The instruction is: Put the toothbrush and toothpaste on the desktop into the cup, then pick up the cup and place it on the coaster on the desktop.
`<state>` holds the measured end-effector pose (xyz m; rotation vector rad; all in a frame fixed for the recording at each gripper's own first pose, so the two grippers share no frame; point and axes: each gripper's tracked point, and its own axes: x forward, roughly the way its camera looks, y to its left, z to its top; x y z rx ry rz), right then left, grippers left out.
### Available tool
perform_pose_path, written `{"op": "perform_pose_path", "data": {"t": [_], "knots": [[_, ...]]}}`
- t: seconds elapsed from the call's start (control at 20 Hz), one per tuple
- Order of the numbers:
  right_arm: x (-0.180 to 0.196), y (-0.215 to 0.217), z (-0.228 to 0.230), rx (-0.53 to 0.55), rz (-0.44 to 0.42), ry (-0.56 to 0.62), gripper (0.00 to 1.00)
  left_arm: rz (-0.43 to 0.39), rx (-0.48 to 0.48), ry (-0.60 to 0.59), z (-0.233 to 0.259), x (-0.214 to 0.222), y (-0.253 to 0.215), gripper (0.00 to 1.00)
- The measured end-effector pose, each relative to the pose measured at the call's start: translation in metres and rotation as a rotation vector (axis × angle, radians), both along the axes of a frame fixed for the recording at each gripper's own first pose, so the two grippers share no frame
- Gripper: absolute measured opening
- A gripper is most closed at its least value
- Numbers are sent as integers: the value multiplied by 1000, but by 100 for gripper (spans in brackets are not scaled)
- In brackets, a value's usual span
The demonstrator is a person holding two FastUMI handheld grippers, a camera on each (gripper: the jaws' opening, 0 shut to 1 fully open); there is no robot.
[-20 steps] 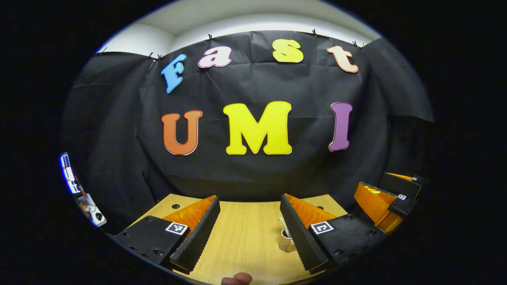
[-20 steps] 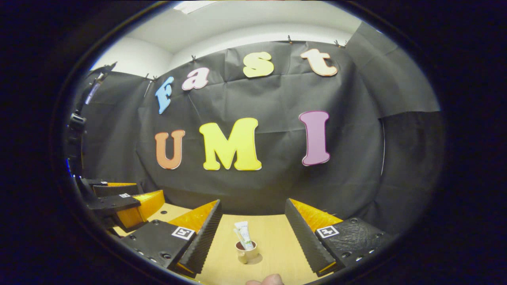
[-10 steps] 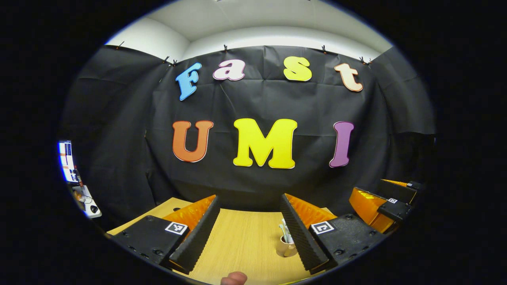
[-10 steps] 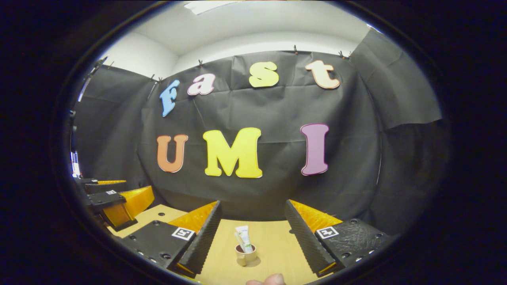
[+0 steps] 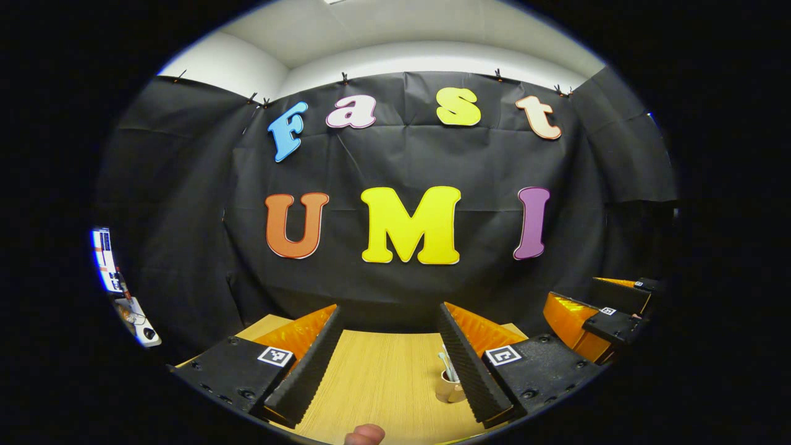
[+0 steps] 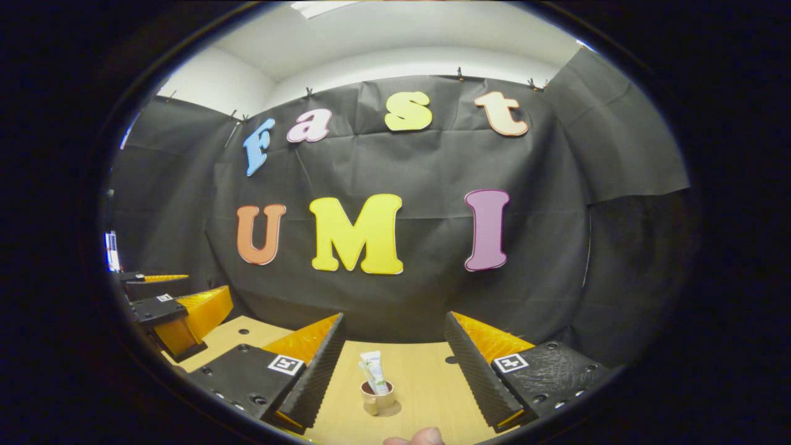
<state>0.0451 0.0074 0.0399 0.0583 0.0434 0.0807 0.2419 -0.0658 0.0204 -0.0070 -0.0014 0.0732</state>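
Both tools hang slack over the desk: the right gripper (image 6: 392, 364) has its jaws wide apart with nothing between them, and so does the left gripper (image 5: 389, 358). Over the last second they have drawn back a little, so the cup (image 6: 377, 398) looks smaller and farther off. It stands free on the wooden desktop (image 6: 426, 377), the toothpaste (image 6: 375, 369) and toothbrush (image 6: 366, 373) upright inside. I cannot make out a coaster.

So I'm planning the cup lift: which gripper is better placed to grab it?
Right, probably: the small tan cup sits centred between the open right gripper fingers; for the left gripper it hides behind one finger.
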Motion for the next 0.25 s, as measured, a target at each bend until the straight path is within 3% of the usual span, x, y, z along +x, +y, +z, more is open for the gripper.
{"op": "perform_pose_path", "data": {"t": [0.25], "knots": [[3, -2, 4, 4, -4, -9, 96, 14, 19, -8, -5, 1, -4, 97]]}}
